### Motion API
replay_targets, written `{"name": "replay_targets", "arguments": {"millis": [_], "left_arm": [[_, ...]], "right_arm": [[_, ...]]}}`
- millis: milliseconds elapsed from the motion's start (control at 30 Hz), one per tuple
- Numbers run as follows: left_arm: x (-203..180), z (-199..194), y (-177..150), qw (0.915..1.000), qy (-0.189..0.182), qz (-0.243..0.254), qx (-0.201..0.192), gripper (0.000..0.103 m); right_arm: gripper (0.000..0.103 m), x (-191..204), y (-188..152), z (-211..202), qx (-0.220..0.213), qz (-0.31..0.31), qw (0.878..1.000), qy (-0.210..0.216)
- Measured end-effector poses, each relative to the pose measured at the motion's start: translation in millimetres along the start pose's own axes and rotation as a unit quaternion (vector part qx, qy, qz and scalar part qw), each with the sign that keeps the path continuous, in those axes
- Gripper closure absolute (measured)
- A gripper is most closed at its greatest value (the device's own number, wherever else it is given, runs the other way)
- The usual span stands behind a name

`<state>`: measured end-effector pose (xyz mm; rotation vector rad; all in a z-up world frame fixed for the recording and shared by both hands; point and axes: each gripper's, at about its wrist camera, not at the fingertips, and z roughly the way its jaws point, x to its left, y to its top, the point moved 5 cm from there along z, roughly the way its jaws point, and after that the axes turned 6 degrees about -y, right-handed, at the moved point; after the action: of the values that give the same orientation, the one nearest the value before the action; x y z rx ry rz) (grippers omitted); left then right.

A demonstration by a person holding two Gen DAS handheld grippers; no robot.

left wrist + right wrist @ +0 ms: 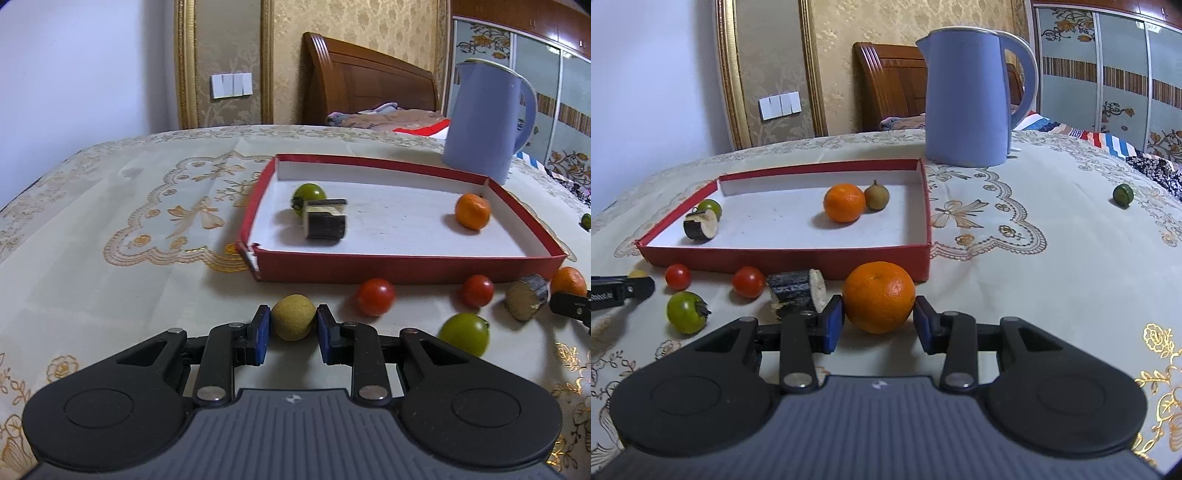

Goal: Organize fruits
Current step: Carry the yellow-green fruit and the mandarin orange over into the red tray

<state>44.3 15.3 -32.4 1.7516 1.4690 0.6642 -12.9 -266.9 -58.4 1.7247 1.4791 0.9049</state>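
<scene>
My left gripper (294,326) is shut on a small tan longan (293,319) down at the tablecloth, in front of the red tray (406,267). My right gripper (879,323) is shut on a large orange (879,295) just before the tray's (783,254) front right corner. Inside the tray lie an orange (844,203), a longan (876,196), a green tomato (710,208) and a dark-skinned cane piece (700,225). Loose in front of the tray are two red tomatoes (677,276) (748,281), a green tomato (687,312) and another cane piece (798,291).
A tall blue kettle (967,99) stands behind the tray's far right corner. One small green fruit (1123,194) lies alone far to the right on the embroidered cloth. The left gripper's finger (620,290) shows at the left edge of the right wrist view.
</scene>
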Motion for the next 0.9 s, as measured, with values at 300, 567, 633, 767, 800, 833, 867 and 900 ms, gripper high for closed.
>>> {"name": "replay_targets", "arguments": {"millis": [300, 567, 633, 767, 800, 833, 867, 900], "left_arm": [[-10, 0, 5, 1.0000, -0.007, -0.003, -0.002, 0.077], [-34, -1, 25, 0.9994, -0.015, 0.027, -0.014, 0.077], [-41, 3, 26, 0.9992, -0.022, 0.032, -0.010, 0.077], [-48, 1, 31, 0.9989, -0.012, 0.038, -0.024, 0.077], [-49, 0, 33, 0.9990, -0.021, 0.033, -0.023, 0.077], [-49, 1, 35, 0.9990, -0.029, 0.027, -0.021, 0.077], [-50, 2, 37, 0.9990, -0.034, 0.023, -0.018, 0.077], [-51, 3, 39, 0.9991, -0.034, 0.020, -0.018, 0.077]], "right_arm": [[0.065, 7, 3, -1, -0.007, 0.004, 1.000, 0.007], [0.065, 14, 16, -1, -0.022, 0.002, 1.000, 0.008], [0.065, 16, 19, 0, -0.023, 0.005, 1.000, 0.010], [0.065, 18, 27, -1, -0.033, 0.005, 0.999, 0.009], [0.065, 19, 29, 0, -0.034, 0.004, 0.999, 0.010], [0.065, 20, 31, 1, -0.035, 0.003, 0.999, 0.011], [0.065, 21, 34, 2, -0.035, 0.002, 0.999, 0.011], [0.065, 23, 36, 3, -0.035, 0.002, 0.999, 0.010]]}}
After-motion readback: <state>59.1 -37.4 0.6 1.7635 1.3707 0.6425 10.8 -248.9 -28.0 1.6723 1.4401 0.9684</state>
